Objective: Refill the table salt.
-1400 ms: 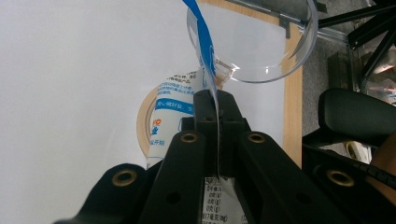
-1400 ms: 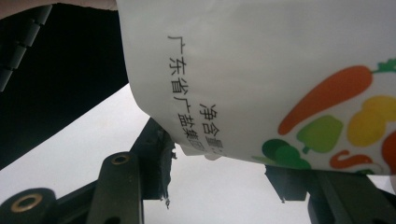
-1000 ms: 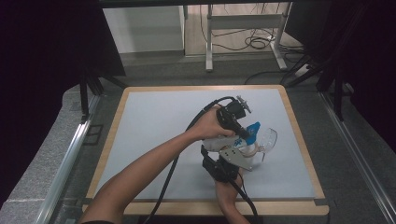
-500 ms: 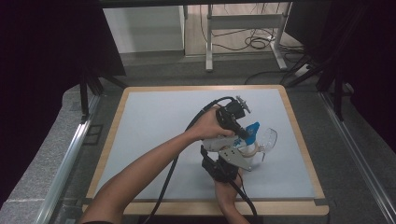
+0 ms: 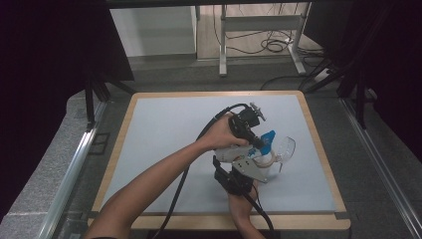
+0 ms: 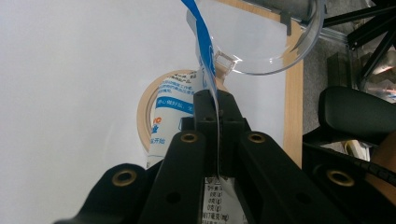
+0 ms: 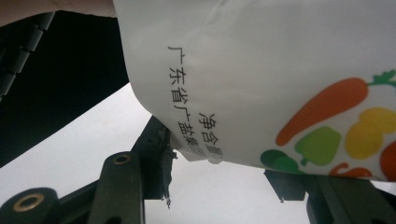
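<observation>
Basically a pour setup — the left gripper (image 6: 217, 109) is clamped flat on the blue-and-white top edge of the bag (image 6: 175, 119), film pinched right between the pads. The right gripper (image 7: 219, 175) sits under the bag's white body (image 7: 261, 79) with the vegetable print; its jaws stand roughly half-spread, one either side of the bag's lower corner, but I can't tell if the pads actually press on it.

Beyond the left jaw tips: a clear plastic cup (image 6: 261, 39), tilted, mouth toward the bag. Just below it in that view, a tape roll (image 6: 149, 109) lies flat on the grey mat (image 5: 164, 129).

In the high view both grippers crowd the bag (image 5: 249, 159) near the table's right side, cup (image 5: 284, 148) just beside it.

My read for doing this well:
- keep the left pinch tight — thin film slips
- get the open corner over the cup's rim before tipping
- lift from the right side slowly; the cup looks light and could skid or tip if nudged
</observation>
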`<act>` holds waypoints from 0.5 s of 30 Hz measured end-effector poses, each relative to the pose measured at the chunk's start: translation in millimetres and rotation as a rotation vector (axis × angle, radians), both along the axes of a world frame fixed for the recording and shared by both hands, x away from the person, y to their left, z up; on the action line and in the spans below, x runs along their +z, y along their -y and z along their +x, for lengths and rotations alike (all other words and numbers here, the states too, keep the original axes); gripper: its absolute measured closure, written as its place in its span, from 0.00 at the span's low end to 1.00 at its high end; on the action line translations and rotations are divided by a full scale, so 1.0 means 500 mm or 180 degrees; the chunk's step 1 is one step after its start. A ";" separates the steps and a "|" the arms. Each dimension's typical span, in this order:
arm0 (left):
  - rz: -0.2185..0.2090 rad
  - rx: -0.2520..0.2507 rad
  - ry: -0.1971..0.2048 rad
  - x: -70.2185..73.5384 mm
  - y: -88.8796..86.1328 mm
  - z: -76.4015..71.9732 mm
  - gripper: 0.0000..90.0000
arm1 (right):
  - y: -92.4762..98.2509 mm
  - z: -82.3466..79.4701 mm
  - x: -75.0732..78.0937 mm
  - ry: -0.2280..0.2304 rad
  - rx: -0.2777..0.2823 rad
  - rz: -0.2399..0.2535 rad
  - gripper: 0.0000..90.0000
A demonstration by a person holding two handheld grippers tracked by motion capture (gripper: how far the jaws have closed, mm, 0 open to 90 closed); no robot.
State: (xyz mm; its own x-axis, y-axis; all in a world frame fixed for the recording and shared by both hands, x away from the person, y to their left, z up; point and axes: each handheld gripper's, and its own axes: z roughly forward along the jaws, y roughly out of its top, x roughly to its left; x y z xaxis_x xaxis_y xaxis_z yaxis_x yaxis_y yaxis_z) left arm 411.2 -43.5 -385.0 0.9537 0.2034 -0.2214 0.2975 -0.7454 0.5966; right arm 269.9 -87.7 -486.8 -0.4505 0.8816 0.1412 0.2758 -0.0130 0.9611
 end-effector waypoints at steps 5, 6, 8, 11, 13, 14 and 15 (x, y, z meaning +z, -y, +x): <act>0.0000 -0.0005 0.0002 0.001 -0.001 -0.001 1.00 | 0.000 -0.001 0.001 0.0005 0.0003 0.0004 0.54; -0.0001 -0.0005 0.0004 0.001 -0.001 -0.001 1.00 | 0.000 -0.002 0.001 0.0008 0.0003 0.0002 0.54; -0.0002 -0.0006 0.0006 0.001 -0.002 -0.001 1.00 | 0.000 -0.002 0.001 0.0011 0.0005 -0.0004 0.54; -0.0002 -0.0009 0.0006 0.000 -0.002 -0.001 1.00 | 0.000 -0.002 0.001 0.0012 0.0004 -0.0001 0.54; -0.0001 -0.0006 0.0004 0.000 -0.001 -0.001 1.00 | 0.000 -0.002 0.001 0.0007 0.0008 -0.0001 0.54; 0.0000 -0.0006 0.0003 0.000 -0.001 -0.001 1.00 | 0.000 -0.002 0.001 0.0008 0.0001 0.0003 0.54; 0.0001 -0.0005 0.0003 0.000 -0.001 -0.002 1.00 | 0.000 -0.002 0.002 0.0008 0.0000 0.0006 0.54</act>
